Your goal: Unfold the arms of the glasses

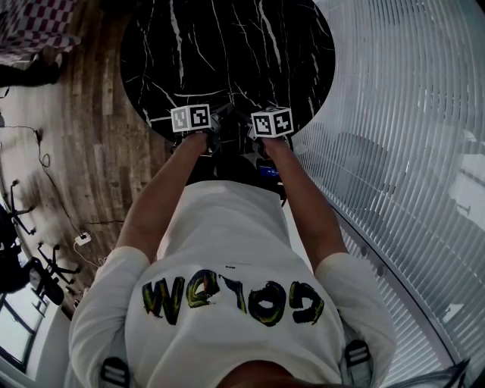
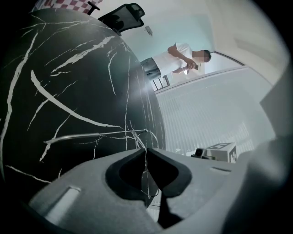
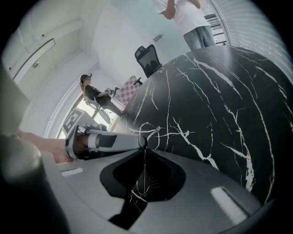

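L gripper: jaws nearly together, pinching the thin wire of the glasses. A straight wire part runs left over the black marble table. R gripper: jaws narrow too, clamped on the wire frame. Glasses held btwn both tools, above table's near edge, close in front of the person.

Writing: multicolour letters on back of white T-shirt, upside down in head view, can't read for sure. Marker cubes show b/w square codes, no text.

Far side: 2nd person standing, office chair.
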A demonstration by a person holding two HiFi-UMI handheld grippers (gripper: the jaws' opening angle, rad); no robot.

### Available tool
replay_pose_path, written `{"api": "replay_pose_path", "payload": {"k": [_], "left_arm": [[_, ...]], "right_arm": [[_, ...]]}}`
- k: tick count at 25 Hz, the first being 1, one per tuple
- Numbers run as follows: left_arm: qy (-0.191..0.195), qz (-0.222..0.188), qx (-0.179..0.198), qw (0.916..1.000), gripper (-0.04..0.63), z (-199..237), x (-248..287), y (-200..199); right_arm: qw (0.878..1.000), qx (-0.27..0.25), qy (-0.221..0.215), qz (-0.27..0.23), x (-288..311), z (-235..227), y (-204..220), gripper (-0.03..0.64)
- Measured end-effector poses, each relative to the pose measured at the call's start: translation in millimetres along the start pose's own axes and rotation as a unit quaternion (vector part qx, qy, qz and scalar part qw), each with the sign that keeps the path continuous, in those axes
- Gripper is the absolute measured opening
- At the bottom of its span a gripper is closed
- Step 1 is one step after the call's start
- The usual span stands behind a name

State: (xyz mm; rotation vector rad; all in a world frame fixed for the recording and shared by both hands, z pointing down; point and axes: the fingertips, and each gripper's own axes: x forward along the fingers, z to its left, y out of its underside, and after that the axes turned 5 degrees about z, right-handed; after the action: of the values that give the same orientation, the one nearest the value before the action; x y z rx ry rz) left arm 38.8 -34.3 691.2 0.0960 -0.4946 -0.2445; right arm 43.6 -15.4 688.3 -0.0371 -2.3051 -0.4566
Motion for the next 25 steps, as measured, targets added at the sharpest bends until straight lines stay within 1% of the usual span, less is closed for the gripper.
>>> {"api": "replay_pose_path", "payload": {"k": [12,25], "left_arm": [[-0.016,0.003,0.004,0.9999,0.014,5,-4,0],[-0.034,0.004,-0.018,0.9992,0.014,18,-12,2]], "right_arm": [[1.0,0.01,0.014,-0.006,1,-5,1,0.012],[0.999,0.027,0.031,-0.016,-2,-15,-1,0.012]]}}
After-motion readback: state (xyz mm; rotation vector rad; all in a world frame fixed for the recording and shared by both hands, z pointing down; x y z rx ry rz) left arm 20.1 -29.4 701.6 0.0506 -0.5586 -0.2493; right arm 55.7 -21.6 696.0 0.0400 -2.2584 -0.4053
